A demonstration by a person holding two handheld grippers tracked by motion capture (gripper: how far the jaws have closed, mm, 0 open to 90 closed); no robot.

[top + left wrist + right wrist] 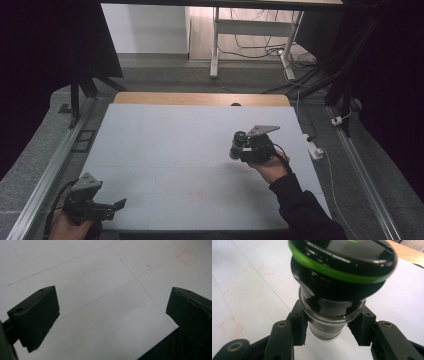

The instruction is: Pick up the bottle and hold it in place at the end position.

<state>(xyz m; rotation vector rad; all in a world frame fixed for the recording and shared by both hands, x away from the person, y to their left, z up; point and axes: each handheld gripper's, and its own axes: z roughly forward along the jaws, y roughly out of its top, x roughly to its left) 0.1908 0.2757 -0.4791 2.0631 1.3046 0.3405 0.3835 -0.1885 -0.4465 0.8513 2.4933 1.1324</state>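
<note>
right gripper clamps glass neck of green-ringed grinder, held tilted above table; left gripper wide open, empty. risk: smooth glass slipping out.

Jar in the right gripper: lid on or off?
On. The black lid with its green ring sits atop the glass jar, which the right gripper clamps below the lid.
</note>
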